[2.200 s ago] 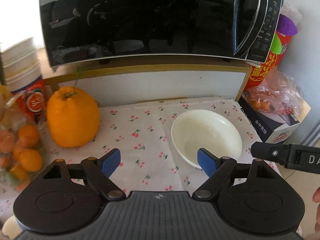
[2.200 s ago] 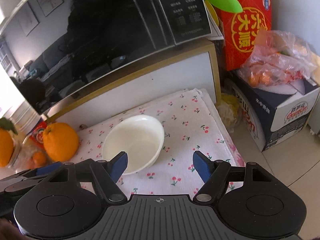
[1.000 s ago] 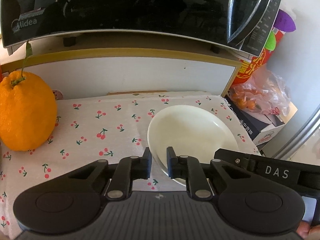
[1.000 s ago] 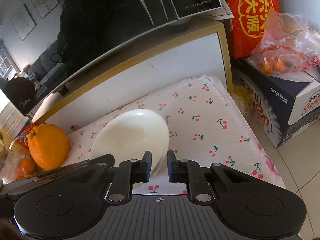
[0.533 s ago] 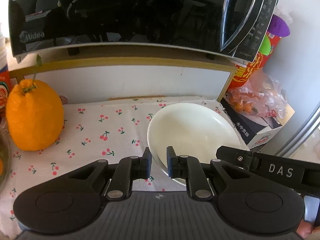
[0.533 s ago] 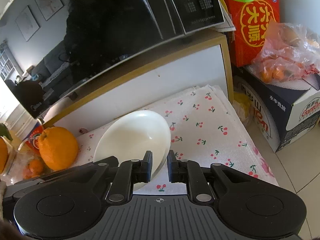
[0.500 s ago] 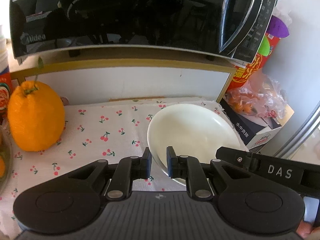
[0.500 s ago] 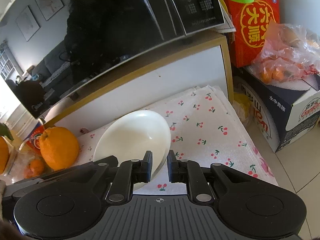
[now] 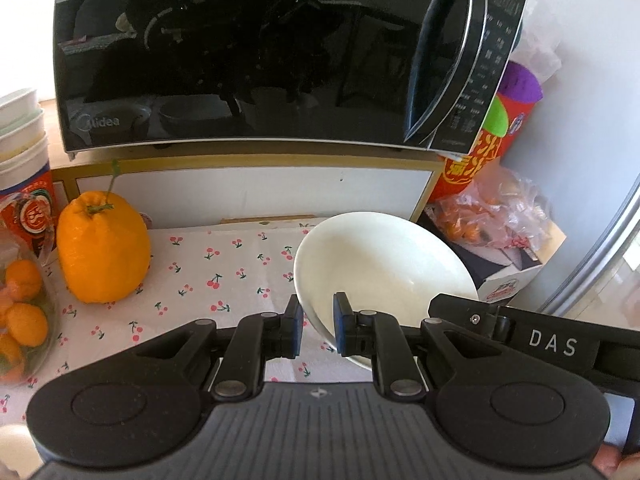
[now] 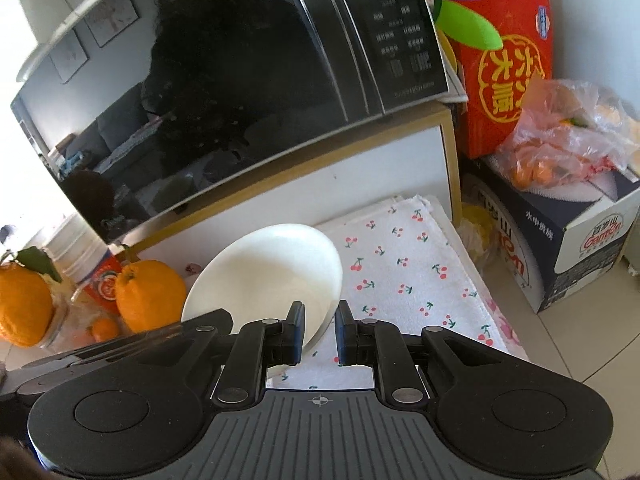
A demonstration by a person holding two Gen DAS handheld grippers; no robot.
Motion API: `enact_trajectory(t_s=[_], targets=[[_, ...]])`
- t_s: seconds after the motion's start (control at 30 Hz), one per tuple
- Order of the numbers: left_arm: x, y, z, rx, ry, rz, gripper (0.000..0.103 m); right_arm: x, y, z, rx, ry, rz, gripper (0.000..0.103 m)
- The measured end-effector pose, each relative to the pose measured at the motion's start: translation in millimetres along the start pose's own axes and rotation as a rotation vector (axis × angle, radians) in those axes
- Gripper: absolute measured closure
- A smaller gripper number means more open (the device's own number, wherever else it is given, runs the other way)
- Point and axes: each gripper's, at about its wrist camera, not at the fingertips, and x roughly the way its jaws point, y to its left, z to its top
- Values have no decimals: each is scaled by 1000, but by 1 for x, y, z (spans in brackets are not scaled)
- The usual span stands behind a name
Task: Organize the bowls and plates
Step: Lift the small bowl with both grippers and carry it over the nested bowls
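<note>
White bowl [image 9: 380,264] pinched at opposite rims: left gripper [image 9: 316,330] clamped on near-left edge, right gripper [image 10: 319,334] on right edge. Bowl held tilted above cherry cloth [image 9: 224,272]. Both hands best kept level, lifted together, microwave [image 9: 256,56] overhang avoided.

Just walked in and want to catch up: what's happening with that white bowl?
A person holds a claw in each hand, and both are shut on the rim of the round white ceramic bowl: the left claw on its near-left edge, the right claw on its near-right edge. The bowl is tilted above the cherry-print cloth, in front of the black microwave, with a large orange citrus fruit to the left.
</note>
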Motion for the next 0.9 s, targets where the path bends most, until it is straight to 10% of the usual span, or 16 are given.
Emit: enact_trajectory(t_s=[0.9], targets=[[-74, 20, -45, -126, -13, -20, 89, -63, 29, -43, 6, 42, 56, 86]])
